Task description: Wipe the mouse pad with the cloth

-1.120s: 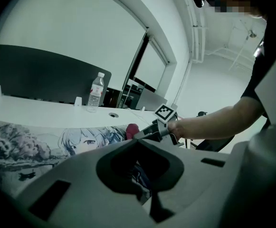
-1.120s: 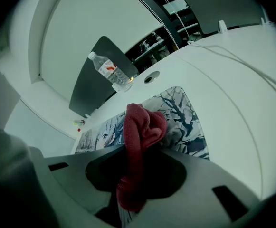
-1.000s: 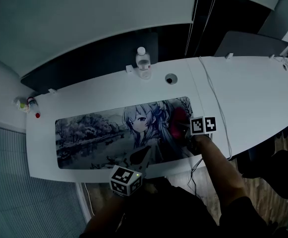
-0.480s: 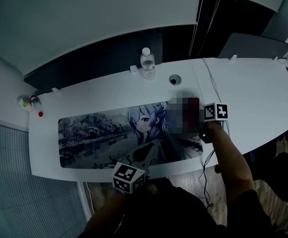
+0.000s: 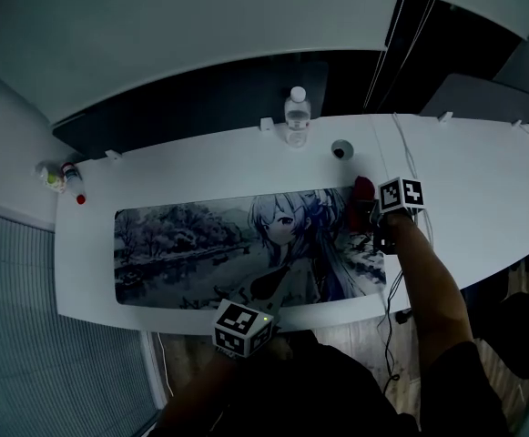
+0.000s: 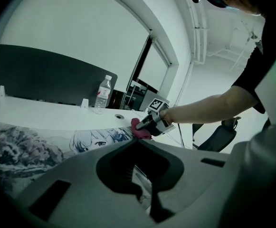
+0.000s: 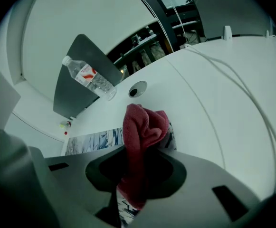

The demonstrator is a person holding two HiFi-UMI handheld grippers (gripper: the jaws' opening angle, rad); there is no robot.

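Observation:
A long mouse pad (image 5: 200,248) printed with an anime girl and a snowy scene lies along the white desk (image 5: 200,167). My right gripper (image 5: 373,215) is shut on a red cloth (image 5: 362,192), which sits bunched at the pad's far right corner. In the right gripper view the red cloth (image 7: 142,137) hangs between the jaws of the right gripper (image 7: 135,184) over the mouse pad's (image 7: 95,141) edge. My left gripper (image 5: 246,312) hovers at the desk's front edge by the pad's near side; in its own view the left gripper (image 6: 145,194) looks shut, with nothing in it.
A water bottle (image 5: 298,116) and a round cable hole (image 5: 341,149) stand behind the pad. A white cable (image 5: 410,167) runs across the desk to the right. Small bottles (image 5: 59,178) sit at the far left corner. A dark partition (image 5: 200,94) backs the desk.
My right gripper has carried the red cloth from the pad's right middle away from me to its far right corner. The left gripper has stayed at the front edge.

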